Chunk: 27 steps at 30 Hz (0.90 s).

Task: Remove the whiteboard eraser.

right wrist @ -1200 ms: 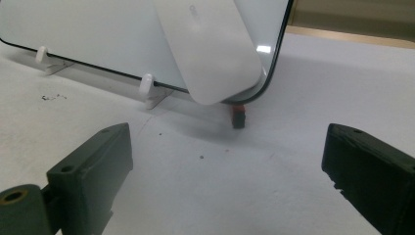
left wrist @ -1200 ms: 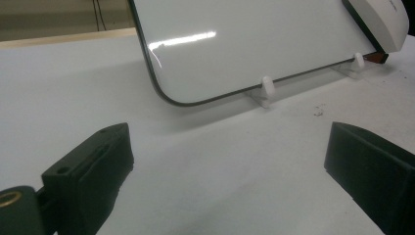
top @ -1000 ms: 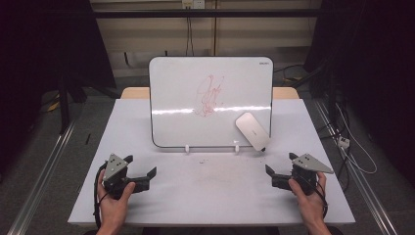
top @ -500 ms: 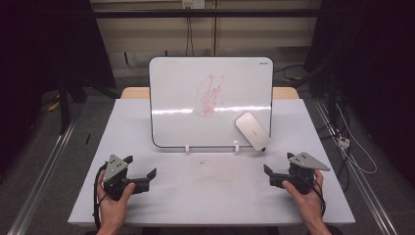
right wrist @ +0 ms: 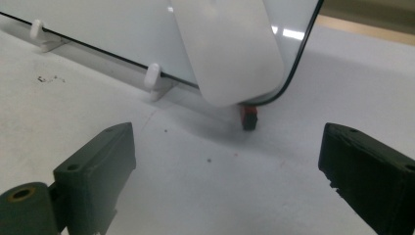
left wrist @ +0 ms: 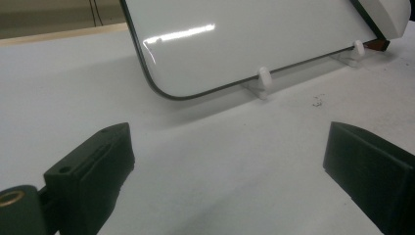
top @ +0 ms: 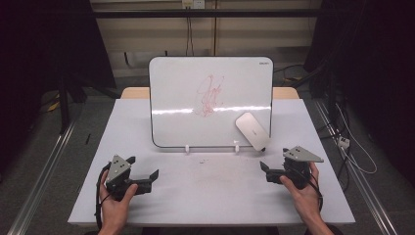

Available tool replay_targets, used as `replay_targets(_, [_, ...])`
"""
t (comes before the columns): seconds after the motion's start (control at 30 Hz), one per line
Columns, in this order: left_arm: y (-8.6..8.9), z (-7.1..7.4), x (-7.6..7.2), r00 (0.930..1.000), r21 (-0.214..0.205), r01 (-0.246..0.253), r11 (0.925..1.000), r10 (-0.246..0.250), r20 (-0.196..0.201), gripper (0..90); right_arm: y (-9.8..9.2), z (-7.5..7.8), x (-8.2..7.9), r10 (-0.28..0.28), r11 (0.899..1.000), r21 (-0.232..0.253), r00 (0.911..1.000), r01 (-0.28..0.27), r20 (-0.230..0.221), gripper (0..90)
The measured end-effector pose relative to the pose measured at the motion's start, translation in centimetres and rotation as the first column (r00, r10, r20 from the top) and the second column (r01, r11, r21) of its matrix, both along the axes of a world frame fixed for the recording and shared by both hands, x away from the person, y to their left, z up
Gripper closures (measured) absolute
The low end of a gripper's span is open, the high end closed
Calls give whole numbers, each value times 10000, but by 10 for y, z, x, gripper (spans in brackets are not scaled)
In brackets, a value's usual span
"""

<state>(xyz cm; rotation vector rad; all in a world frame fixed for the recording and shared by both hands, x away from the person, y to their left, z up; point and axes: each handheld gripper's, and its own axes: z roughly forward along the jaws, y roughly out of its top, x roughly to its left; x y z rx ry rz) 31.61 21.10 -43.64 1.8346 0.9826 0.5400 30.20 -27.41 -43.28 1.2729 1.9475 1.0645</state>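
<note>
- Right claw (top: 268, 172) edged slightly inward versus half a second back; jaws wide, holding nothing.
- Left claw (top: 149, 177) unchanged, jaws wide, empty, low over the table (top: 210, 196).
- Eraser (top: 252, 130) leaning on the whiteboard (top: 210, 100) at its lower right corner, apart from both claws.
- Red scribble (top: 209, 95) untouched mid-board.
- Likely start of reach toward eraser; wiping not begun.
</note>
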Motion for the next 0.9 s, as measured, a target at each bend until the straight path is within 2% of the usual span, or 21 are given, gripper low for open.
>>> replay_targets(0.03, [0,0,0,10000,2,-14,10000,14,12,44,0,0,0,0,10000,0,10000,0,0,56])
replay_targets(0.07, [1,0,0,10000,49,14,10000,-14,13,44,2,1,1,26,9998,-196,9999,-23,165,57])
replay_targets(0.27, [2,0,-1,10000,-118,-1,9999,1,-13,44,9,5,6,225,9991,-362,9996,-218,197,56])
replay_targets(0.33, [3,1,-2,10000,2,25,10000,-25,54,44,11,7,10,359,9988,-348,9993,-355,104,59])
replay_targets(0.43, [3,2,-2,10000,5,13,10000,-13,85,44,14,14,16,386,9979,-501,9988,-401,-303,72])
replay_targets(0.67, [3,1,-2,10000,-103,-14,9999,15,61,44,23,23,29,279,9914,-1271,9995,-299,-175,52])
replay_targets(0.9, [3,1,-2,10000,-11,60,10000,-60,47,44,28,28,39,242,9923,-1215,9996,-260,-157,45])
